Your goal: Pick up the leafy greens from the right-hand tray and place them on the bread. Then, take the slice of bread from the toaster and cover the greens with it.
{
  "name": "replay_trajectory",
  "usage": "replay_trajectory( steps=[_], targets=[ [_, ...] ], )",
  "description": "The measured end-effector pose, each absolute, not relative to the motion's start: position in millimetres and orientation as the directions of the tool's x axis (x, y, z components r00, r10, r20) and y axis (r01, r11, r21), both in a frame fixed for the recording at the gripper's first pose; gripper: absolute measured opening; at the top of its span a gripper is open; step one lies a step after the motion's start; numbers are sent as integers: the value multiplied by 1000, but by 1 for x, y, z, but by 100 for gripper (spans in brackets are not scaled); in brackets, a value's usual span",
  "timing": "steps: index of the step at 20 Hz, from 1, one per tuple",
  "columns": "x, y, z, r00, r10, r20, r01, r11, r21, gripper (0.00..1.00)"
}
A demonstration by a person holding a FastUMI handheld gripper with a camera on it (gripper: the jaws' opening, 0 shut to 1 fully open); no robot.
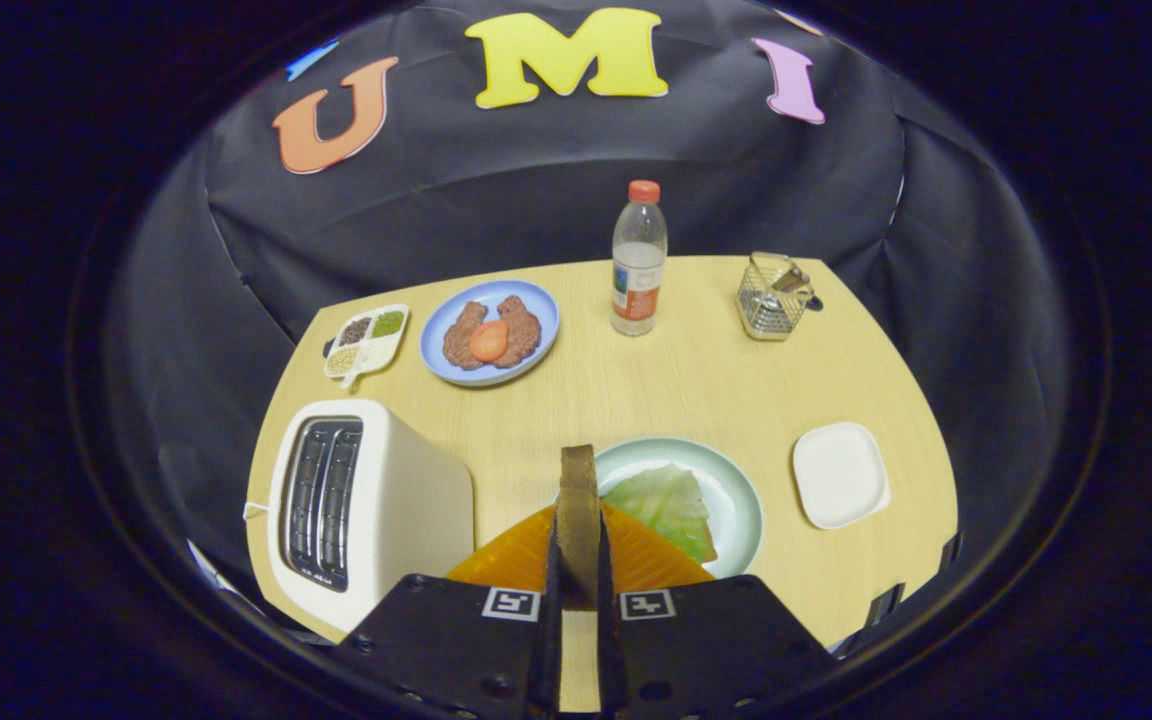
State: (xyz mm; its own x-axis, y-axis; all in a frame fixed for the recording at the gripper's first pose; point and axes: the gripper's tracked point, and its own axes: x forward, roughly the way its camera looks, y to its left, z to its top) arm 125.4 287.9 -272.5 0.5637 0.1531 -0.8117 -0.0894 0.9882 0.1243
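My gripper point(578, 540) is shut on a slice of bread point(577, 478). The slice stands upright and edge-on between the orange ribbed fingers point(514, 558), its brown crust facing up. Just ahead and slightly right lies a pale green plate point(736, 490) with a leaf of greens point(666, 500) on it. The near part of the leaf is hidden behind the right finger, and whatever lies under the leaf is hidden too. The white toaster point(386, 510) stands to the left of the fingers, and both its slots point(324, 495) look dark and empty. A small white square tray point(839, 473) sits bare to the right of the plate.
Beyond the fingers, a water bottle point(638, 260) with a red cap stands mid-table. A blue plate point(536, 310) with meat patties and a tomato slice sits back left, beside a divided seasoning dish point(368, 340). A wire holder point(774, 295) is back right.
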Motion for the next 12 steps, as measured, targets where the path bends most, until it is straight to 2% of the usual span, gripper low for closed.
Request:
replay_trajectory(
  steps=[6,10,11,12],
  targets=[
    [131,277,-308,513,185,-838,-65,982,177,14],
    [145,260,-318,517,180,-837,-64,983,171,15],
    [145,255,-320,516,173,-839,-66,985,162,27],
    [146,253,-322,513,178,-840,-69,984,167,27]
  ],
)
